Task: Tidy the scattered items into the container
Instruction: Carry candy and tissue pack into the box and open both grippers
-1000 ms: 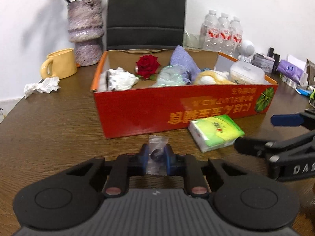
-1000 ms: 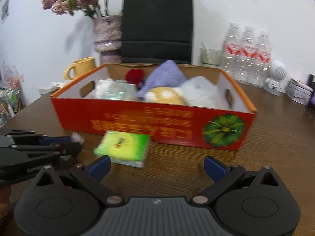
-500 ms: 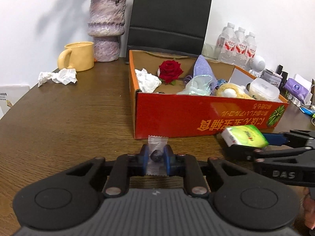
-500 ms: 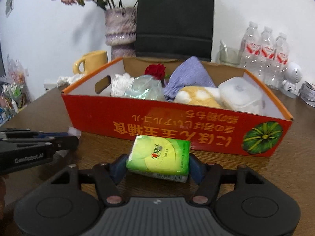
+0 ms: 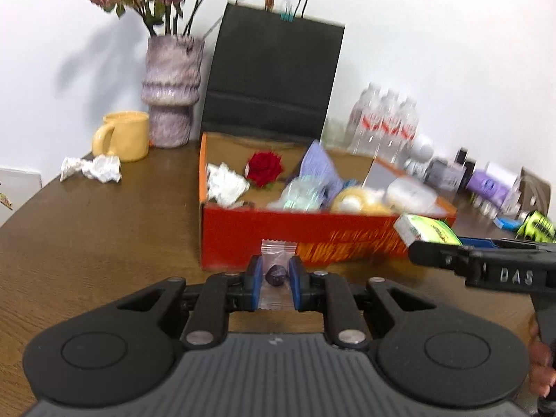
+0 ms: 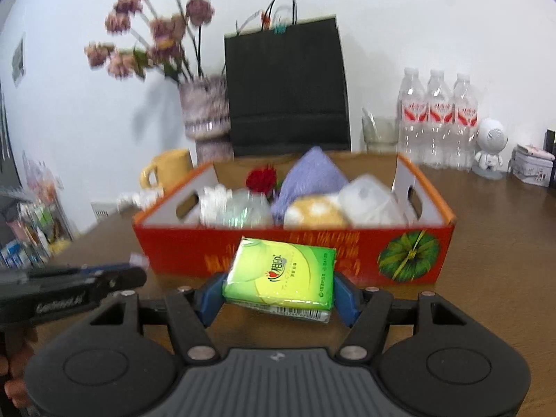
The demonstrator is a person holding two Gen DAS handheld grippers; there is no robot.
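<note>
The red cardboard box [image 5: 312, 239] sits on the brown table and also shows in the right wrist view [image 6: 410, 260]. It holds a red rose, crumpled tissue, a purple cloth and other items. My left gripper [image 5: 274, 279] is shut on a clear-wrapped candy [image 5: 276, 272], held above the table in front of the box's left corner. My right gripper [image 6: 278, 292] is shut on a green tissue pack [image 6: 281, 274], lifted in front of the box's front wall. The pack also shows in the left wrist view [image 5: 427, 231].
A crumpled tissue [image 5: 92, 168] lies on the table left of the box, near a yellow mug [image 5: 123, 135] and a vase [image 5: 172, 92]. A black paper bag [image 6: 286, 87] and water bottles [image 6: 438, 118] stand behind the box. Small items line the far right.
My right gripper closed on the green tissue pack and lifted it off the table. My left gripper rose with the candy still in it.
</note>
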